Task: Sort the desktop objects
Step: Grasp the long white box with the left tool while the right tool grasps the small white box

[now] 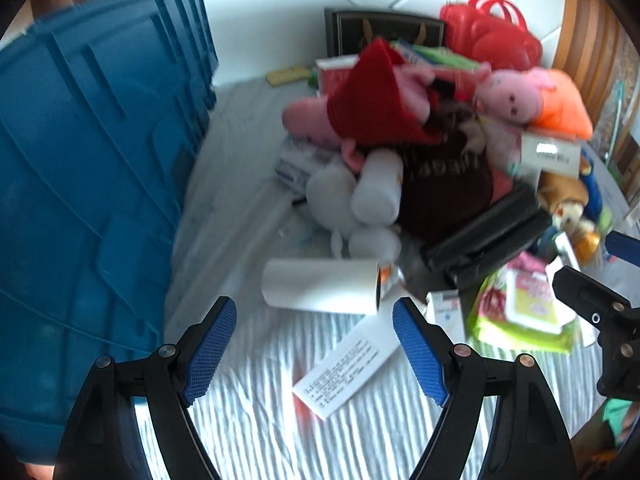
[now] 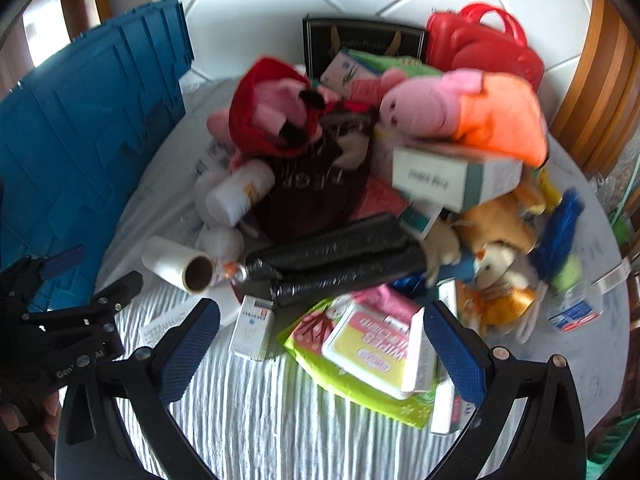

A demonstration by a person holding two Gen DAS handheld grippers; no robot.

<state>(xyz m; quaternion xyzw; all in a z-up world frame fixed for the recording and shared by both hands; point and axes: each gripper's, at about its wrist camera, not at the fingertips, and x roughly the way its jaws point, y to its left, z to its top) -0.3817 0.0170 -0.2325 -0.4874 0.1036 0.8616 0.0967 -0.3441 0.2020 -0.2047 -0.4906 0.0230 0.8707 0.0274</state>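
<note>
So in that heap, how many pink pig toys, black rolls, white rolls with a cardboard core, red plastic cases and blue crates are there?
Pink pig toys: 2
Black rolls: 2
White roll with a cardboard core: 1
Red plastic case: 1
Blue crate: 1
Total: 7

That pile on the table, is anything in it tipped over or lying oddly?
Yes. The white paper roll lies on its side at the pile's near edge, open core facing out. A white bottle also lies tipped against the dark red bag. The pink pig plush sprawls on a tilted white box.
</note>
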